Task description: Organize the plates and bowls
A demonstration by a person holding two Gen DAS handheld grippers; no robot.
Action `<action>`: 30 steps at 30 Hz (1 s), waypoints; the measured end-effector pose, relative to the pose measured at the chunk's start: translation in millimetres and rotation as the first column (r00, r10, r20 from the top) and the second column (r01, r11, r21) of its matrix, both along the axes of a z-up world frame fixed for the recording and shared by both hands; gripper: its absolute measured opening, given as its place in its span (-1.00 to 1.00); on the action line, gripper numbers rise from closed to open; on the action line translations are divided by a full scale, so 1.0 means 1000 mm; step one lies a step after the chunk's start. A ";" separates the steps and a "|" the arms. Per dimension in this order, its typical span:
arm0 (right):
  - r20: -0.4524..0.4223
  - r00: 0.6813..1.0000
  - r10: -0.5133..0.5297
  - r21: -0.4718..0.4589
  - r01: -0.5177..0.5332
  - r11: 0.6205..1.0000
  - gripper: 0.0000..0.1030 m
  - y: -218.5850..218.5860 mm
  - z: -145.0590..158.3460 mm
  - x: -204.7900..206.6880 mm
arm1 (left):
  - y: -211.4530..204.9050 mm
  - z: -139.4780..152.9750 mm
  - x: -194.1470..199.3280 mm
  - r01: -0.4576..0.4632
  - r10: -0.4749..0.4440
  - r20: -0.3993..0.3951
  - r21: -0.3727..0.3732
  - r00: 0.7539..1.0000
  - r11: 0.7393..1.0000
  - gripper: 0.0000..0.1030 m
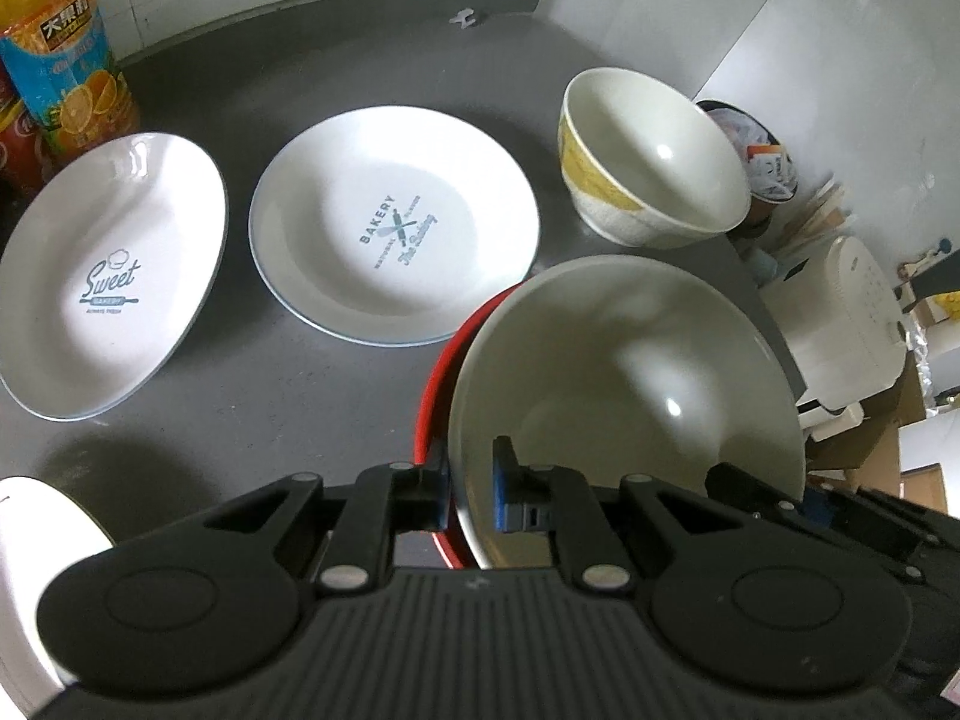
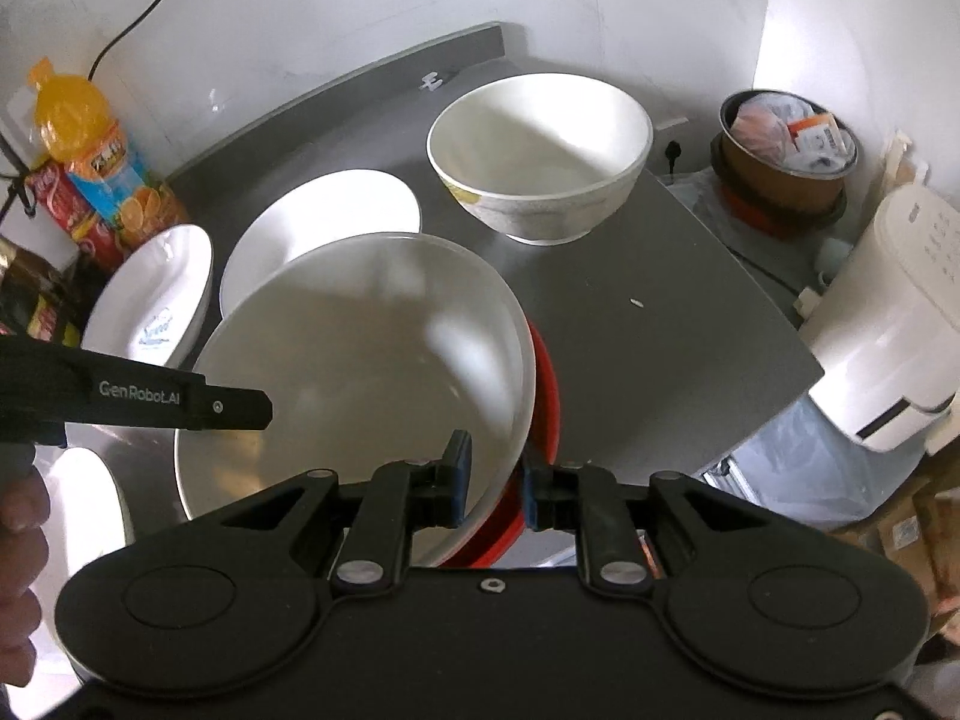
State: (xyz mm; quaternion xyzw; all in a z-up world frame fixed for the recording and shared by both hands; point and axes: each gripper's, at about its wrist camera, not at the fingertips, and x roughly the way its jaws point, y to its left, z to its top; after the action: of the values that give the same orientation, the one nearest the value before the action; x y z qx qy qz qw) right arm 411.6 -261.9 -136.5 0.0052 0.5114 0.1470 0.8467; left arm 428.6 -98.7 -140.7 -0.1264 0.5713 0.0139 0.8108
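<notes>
White bowl [image 1: 624, 396] held at both sides.
Its rim is pinched by the left gripper [image 1: 471, 492] jaws and the right gripper [image 2: 495, 483] jaws.

An orange juice bottle [image 2: 90, 144] with a blue label stands at the far left of the grey worktop [image 2: 648, 300], against a white wall [image 2: 360, 12], with red packaging [image 2: 66, 204] just beside it. A black cable [image 2: 144, 6] runs up the wall behind. Off the worktop's right edge, a brown bin [image 2: 780, 180] filled with rubbish sits on the floor, and nearer, a white appliance [image 2: 894, 324] stands beside cardboard boxes [image 2: 900, 528].
</notes>
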 end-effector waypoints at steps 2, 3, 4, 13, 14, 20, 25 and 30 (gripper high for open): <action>-0.004 1.000 -0.001 -0.003 0.001 1.000 -0.52 0.003 -0.002 0.002 | 0.000 -0.002 0.001 -0.013 0.013 -0.005 -0.001 1.000 1.000 -0.80; -0.001 1.000 -0.004 -0.009 0.004 1.000 -0.52 0.004 -0.003 0.002 | -0.001 -0.002 0.002 -0.015 0.015 -0.007 0.002 1.000 1.000 -0.79; 0.002 1.000 -0.006 -0.016 0.006 1.000 -0.51 0.005 -0.003 0.002 | -0.002 -0.002 0.003 -0.012 0.012 -0.010 0.008 1.000 1.000 -0.79; -0.056 0.998 0.027 0.021 -0.026 0.999 -0.07 0.006 0.001 0.008 | -0.003 -0.002 0.013 0.040 -0.043 -0.059 -0.037 0.997 0.999 -0.34; -0.060 0.998 0.027 0.022 -0.026 0.999 -0.01 0.006 0.002 0.009 | -0.004 -0.002 0.013 0.044 -0.047 -0.063 -0.039 0.997 0.998 -0.31; -0.061 0.998 -0.017 0.038 0.019 0.999 0.23 0.002 0.009 0.012 | 0.000 0.003 0.014 0.031 -0.035 -0.059 -0.072 0.998 0.997 -0.15; -0.032 0.999 -0.032 0.058 0.033 0.998 0.26 -0.005 0.023 0.014 | -0.001 0.025 0.016 0.042 -0.042 0.019 -0.008 0.999 0.999 0.28; -0.026 0.997 -0.067 0.091 0.069 0.993 0.27 -0.016 0.028 0.018 | 0.001 0.037 0.019 0.038 -0.038 0.050 -0.006 0.998 0.999 0.35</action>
State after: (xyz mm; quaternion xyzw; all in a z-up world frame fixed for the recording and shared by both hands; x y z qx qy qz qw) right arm 429.2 -277.7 -108.3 0.0630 0.5134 0.1412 0.8441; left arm 447.2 -97.6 -104.2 -0.1187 0.5532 -0.0067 0.8245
